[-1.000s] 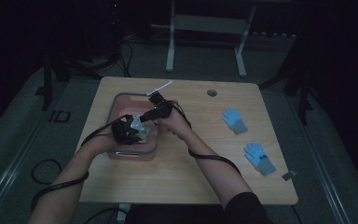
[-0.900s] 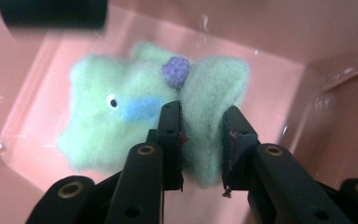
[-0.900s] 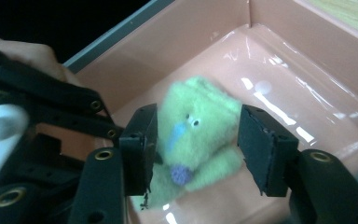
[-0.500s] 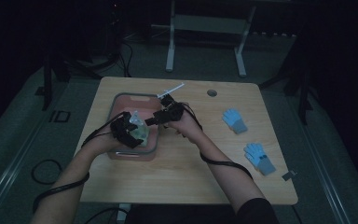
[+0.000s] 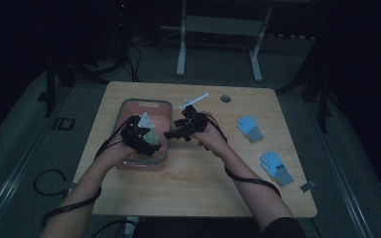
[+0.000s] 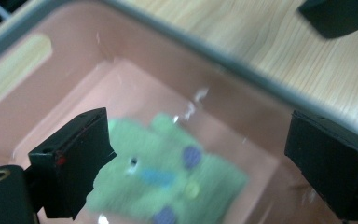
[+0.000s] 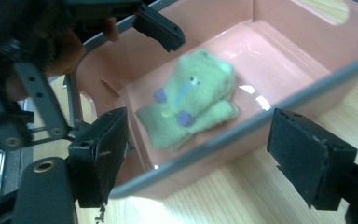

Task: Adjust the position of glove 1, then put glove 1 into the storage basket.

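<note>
Pale wood counter (image 5: pixel 188 183) runs bare along its near edge, where the person's forearms come in from below. Farther in, the left gripper (image 5: pixel 140 140) hangs over a pink bin (image 5: pixel 164 106) with a grey rim, its jaws spread wide and empty. In the left gripper view the jaws frame a green glove (image 6: pixel 168 182) with blue and yellow spots, lying flat on the bin's floor, not touched by either jaw. Just to the right, the right gripper (image 5: pixel 178 133) sits at the bin's right wall, jaws also wide apart and holding nothing. The right gripper view looks across the grey rim (image 7: pixel 242 126) at the same green glove (image 7: pixel 191 102) inside, with the left gripper's jaw and a fingertip above it. Well apart to the right, two blue gloves lie on the counter, one nearer (image 5: pixel 276 167), one farther (image 5: pixel 250 128). Beyond the grippers is a round hole (image 5: pixel 225 98) in the counter, and past the far edge a metal stand (image 5: pixel 218 39) on the dark floor.
</note>
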